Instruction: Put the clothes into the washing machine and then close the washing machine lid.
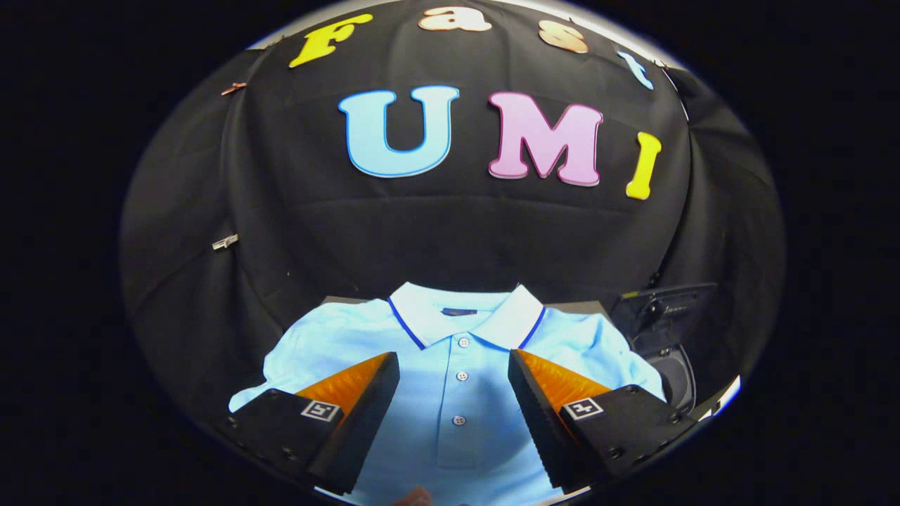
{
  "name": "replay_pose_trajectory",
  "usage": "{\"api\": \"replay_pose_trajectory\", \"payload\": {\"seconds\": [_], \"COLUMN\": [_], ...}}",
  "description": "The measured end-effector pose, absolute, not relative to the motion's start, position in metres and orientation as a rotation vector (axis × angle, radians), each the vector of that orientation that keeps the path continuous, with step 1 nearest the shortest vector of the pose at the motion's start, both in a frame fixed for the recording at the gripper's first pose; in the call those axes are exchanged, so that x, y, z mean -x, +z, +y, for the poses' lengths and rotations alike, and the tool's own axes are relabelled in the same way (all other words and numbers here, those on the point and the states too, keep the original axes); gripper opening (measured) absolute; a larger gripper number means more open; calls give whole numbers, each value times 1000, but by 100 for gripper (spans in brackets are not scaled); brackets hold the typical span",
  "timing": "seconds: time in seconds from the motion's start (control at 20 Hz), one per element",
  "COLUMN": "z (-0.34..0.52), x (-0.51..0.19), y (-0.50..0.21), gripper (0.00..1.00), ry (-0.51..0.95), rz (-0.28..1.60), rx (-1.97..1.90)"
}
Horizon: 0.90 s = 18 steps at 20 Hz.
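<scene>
A light blue short-sleeved polo shirt [457, 393] with a white collar edged in dark blue lies spread flat, front up, its buttoned placket running between the fingers. The gripper [453, 365] hovers above the shirt's chest with its fingers spread wide, holding nothing. A dark washing machine [668, 330] with a round opening stands just beside the shirt's sleeve, beyond the right-hand finger, against the black cloth wall [457, 232].

gripper [453, 362]: fingers spread wide apart, nothing pressed between them | pose: pointing forward and a little downward, both fingers [365, 393] at about the same height | contact: cannot tell if the tips touch anything
</scene>
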<state>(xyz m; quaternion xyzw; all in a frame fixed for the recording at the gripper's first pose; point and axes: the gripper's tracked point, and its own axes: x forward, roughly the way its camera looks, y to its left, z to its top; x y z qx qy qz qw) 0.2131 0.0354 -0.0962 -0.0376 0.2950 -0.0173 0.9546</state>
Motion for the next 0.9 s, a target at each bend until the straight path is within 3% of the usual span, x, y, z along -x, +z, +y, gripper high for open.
{"api": "replay_pose_trajectory", "payload": {"seconds": [0.25,0.9], "z": [18,13], "x": [-213,-211], "y": [-131,-143], "gripper": [99,98], "ry": [-93,-100], "rz": [776,963], "rx": [121,67]}}
